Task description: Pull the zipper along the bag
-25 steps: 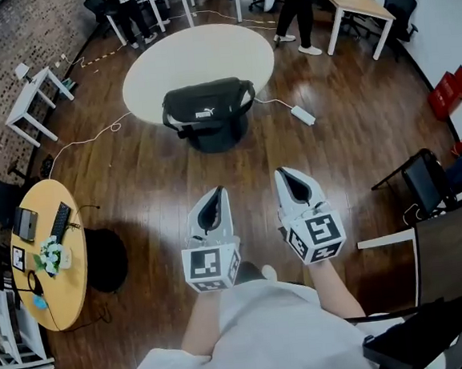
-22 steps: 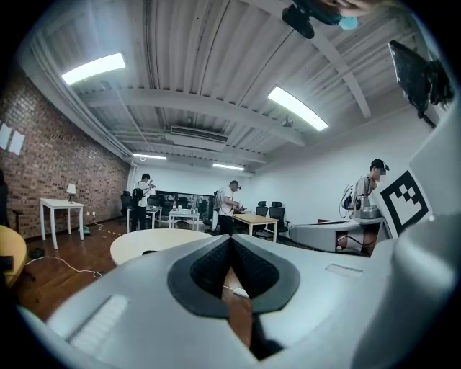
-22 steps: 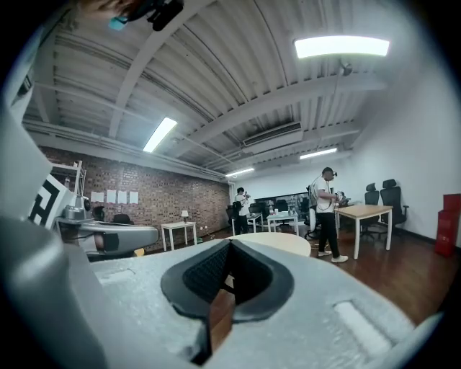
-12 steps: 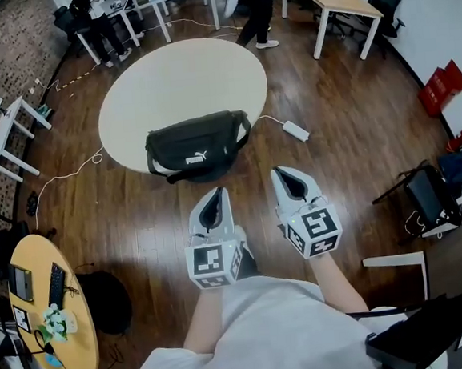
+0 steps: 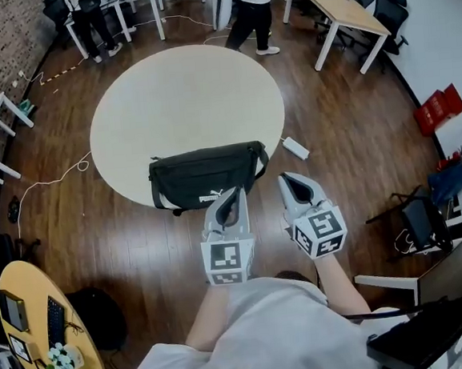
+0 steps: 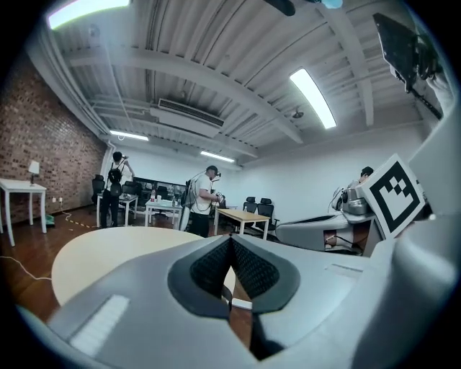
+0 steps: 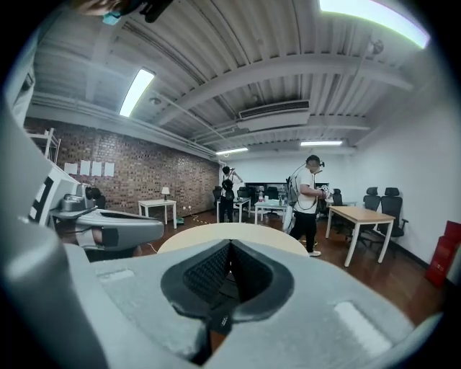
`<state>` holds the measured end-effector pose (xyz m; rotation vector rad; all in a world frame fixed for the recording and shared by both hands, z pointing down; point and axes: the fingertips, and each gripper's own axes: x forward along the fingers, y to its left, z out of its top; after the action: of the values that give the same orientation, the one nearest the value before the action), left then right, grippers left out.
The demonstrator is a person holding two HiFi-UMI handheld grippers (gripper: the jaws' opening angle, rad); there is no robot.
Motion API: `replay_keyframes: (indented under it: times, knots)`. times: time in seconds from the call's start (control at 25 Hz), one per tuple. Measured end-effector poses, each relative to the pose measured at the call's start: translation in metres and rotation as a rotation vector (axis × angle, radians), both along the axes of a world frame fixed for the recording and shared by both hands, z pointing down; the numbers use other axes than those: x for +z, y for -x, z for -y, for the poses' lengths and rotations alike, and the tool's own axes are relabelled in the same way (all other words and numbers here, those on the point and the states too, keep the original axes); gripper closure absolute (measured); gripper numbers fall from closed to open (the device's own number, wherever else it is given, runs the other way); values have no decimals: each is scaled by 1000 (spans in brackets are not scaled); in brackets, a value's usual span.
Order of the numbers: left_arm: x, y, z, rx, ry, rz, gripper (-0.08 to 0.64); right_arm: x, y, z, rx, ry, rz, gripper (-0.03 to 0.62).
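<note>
A black bag [image 5: 206, 174] with a white logo lies along the near edge of a round cream table [image 5: 183, 95]. My left gripper [image 5: 232, 194] is shut and empty; in the head view its tip sits just before the bag's lower right side. To its right, my right gripper [image 5: 289, 180] is also shut and empty, beside the bag's right end. In the left gripper view the left gripper [image 6: 230, 242] points level over the table [image 6: 108, 252]. The right gripper [image 7: 230, 246] faces the same table [image 7: 230, 232] in the right gripper view. The zipper cannot be made out.
A white power strip [image 5: 295, 147] and its cable lie on the wooden floor right of the table. Two people [image 5: 249, 9] stand beyond it near desks [image 5: 344, 5]. A black chair [image 5: 419, 221] stands at the right, a small round desk [image 5: 26, 318] at the lower left.
Both grippers have travelled forward together toward the round table. The bag, far ahead a second ago, now lies right at their tips. Both stay shut.
</note>
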<state>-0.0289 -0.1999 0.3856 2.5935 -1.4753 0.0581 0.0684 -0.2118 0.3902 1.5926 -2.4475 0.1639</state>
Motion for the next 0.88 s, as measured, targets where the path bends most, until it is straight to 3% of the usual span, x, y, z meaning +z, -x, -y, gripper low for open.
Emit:
replay_keyframes:
  times: [0.44,0.72,0.88]
  knots:
    - [50,-29,45,87,129,18,543,63,-49,36,94,165,-59,604]
    - [87,-49,61,102,207,77,543,95,-45,74,20,230,-54,604]
    - [111,-63,76,104,271,113,542,137,-51,102,-55,333,-180,604]
